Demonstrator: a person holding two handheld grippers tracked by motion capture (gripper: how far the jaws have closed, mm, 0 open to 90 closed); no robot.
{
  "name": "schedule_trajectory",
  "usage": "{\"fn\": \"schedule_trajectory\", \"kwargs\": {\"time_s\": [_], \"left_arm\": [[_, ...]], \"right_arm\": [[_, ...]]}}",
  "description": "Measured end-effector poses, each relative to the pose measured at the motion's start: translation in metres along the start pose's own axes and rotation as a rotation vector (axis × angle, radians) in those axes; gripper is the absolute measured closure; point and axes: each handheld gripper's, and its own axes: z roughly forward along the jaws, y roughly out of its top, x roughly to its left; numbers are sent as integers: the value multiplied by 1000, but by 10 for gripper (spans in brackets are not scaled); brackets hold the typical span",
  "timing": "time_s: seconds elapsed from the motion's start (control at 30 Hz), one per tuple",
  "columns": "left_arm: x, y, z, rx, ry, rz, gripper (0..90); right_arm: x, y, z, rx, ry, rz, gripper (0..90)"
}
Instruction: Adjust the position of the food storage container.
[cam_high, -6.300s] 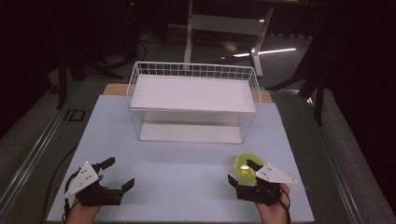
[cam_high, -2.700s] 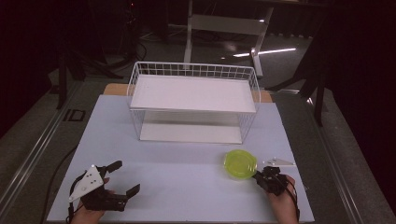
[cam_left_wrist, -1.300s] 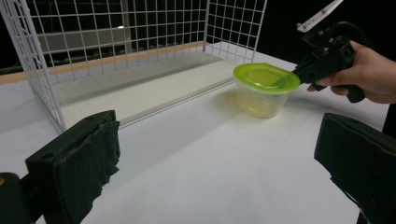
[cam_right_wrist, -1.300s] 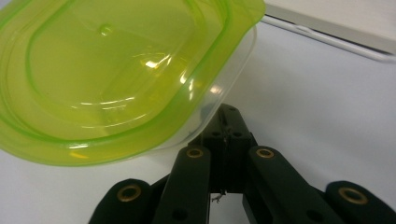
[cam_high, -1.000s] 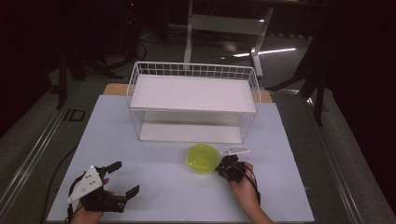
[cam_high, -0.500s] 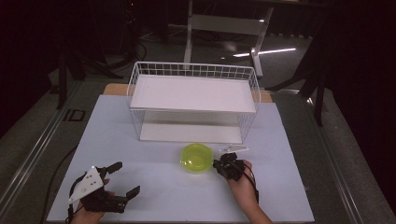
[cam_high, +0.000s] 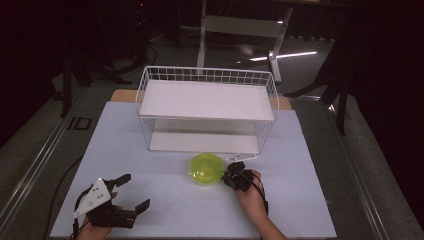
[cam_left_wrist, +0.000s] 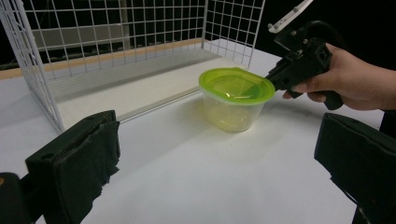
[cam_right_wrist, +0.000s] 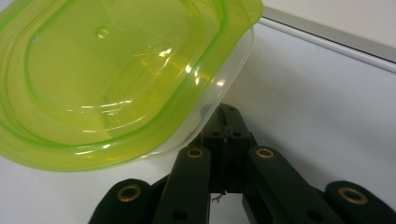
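A clear tub with a lime-green lid (cam_high: 206, 169) stands on the white table just in front of the wire basket (cam_high: 207, 75). My right gripper (cam_high: 230, 176) lies low at the tub's right side, shut on the rim of the green-lidded tub (cam_right_wrist: 121, 74); in the right gripper view its joined jaw tips (cam_right_wrist: 229, 116) disappear under the lid's edge. From the left gripper view the tub (cam_left_wrist: 236, 100) and the right gripper (cam_left_wrist: 299, 56) sit ahead, in a hand. My left gripper (cam_high: 133, 191) rests open near the front left, holding nothing.
The white wire basket has a shelf on top and an open lower level (cam_high: 202, 142) facing me. The white table mat (cam_high: 165, 200) spreads between the two grippers. Dark floor and stand legs (cam_high: 272, 55) lie beyond the table.
The right gripper has brought the tub leftward from the front right to the middle, and closer to the basket. The left gripper has stayed put.
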Motion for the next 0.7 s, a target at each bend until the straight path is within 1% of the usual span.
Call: {"fn": "schedule_trajectory", "kwargs": {"time_s": [0.2,0.3,0.4,0.47,0.5,0.6,0.67,0.7], "left_arm": [[0,-1,1,5,-2,-1,10],[0,-1,1,2,-3,-1,10],[1,-1,1,2,-5,-2,10],[1,-1,1,2,-5,-3,10],[1,-1,1,2,-6,-2,10],[0,-1,2,4,-7,-2,10],[0,-1,2,7,-8,1,10],[0,-1,2,7,-9,3,10]], "right_arm": [[9,7,8,2,15,-11,900],[16,9,12,5,22,-4,900],[22,10,16,11,23,-26,900],[24,11,16,13,30,-27,900],[27,11,19,13,32,-44,900],[29,11,20,20,32,-36,900],[29,12,20,11,27,-54,900],[29,11,17,8,20,-57,894]]}}
